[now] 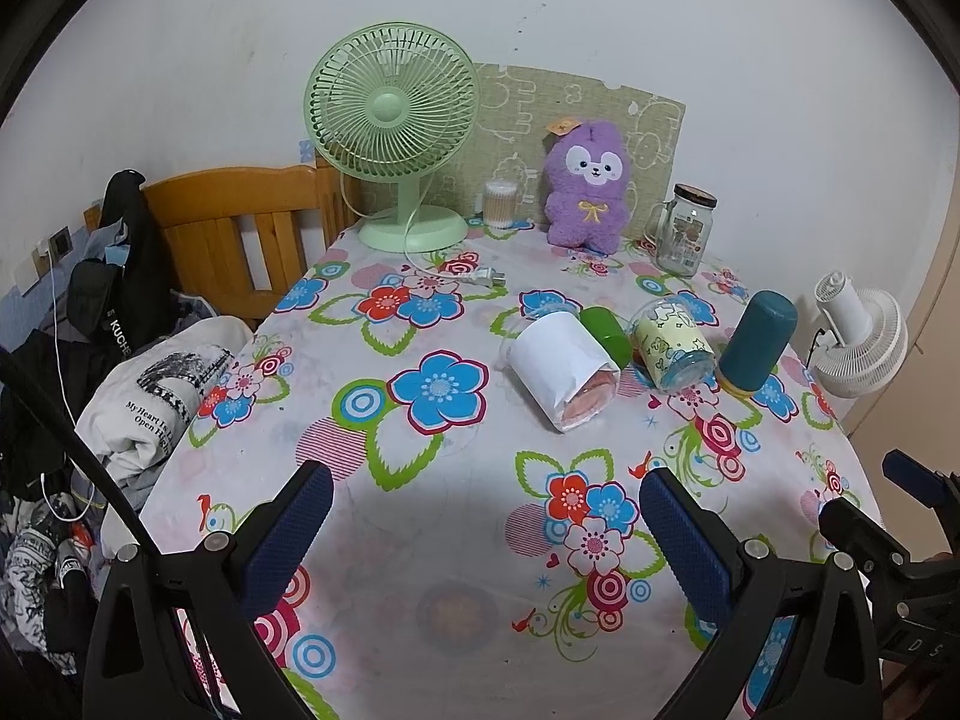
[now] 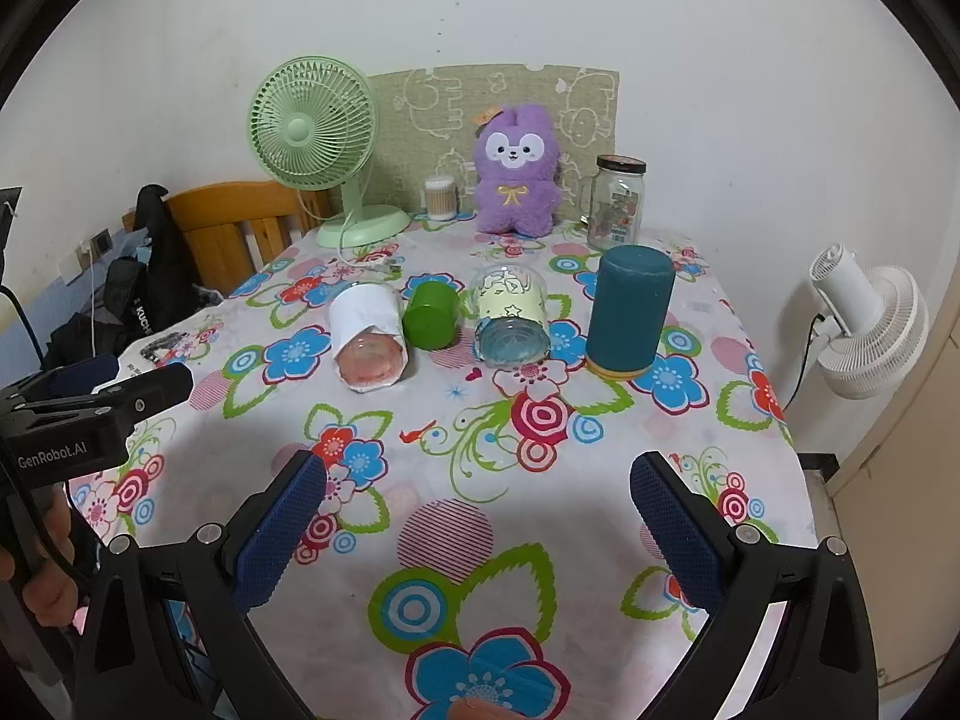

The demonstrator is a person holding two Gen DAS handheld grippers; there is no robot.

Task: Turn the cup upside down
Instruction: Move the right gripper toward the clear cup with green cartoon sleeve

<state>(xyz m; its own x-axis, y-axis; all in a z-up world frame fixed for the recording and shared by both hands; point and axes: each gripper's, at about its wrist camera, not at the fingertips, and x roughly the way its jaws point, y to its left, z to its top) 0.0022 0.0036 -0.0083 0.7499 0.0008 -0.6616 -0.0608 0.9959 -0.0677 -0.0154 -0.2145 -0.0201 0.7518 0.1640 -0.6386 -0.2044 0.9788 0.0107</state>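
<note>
Four cups sit in a row mid-table. A white paper-wrapped cup (image 1: 561,369) (image 2: 367,336) lies on its side, base toward me. A small green cup (image 1: 606,333) (image 2: 431,315) lies on its side. A clear cup with a pale yellow cartoon label (image 1: 672,345) (image 2: 510,318) lies on its side. A teal cup (image 1: 757,339) (image 2: 627,312) stands upside down. My left gripper (image 1: 486,501) is open and empty, hovering near the table's front. My right gripper (image 2: 478,495) is open and empty, also short of the cups.
At the back stand a green desk fan (image 1: 393,138), a cotton swab jar (image 1: 500,204), a purple plush toy (image 1: 591,186) and a glass jar mug (image 1: 684,228). A white fan (image 2: 864,324) is off the right edge. A wooden headboard (image 1: 240,228) and clothes lie left.
</note>
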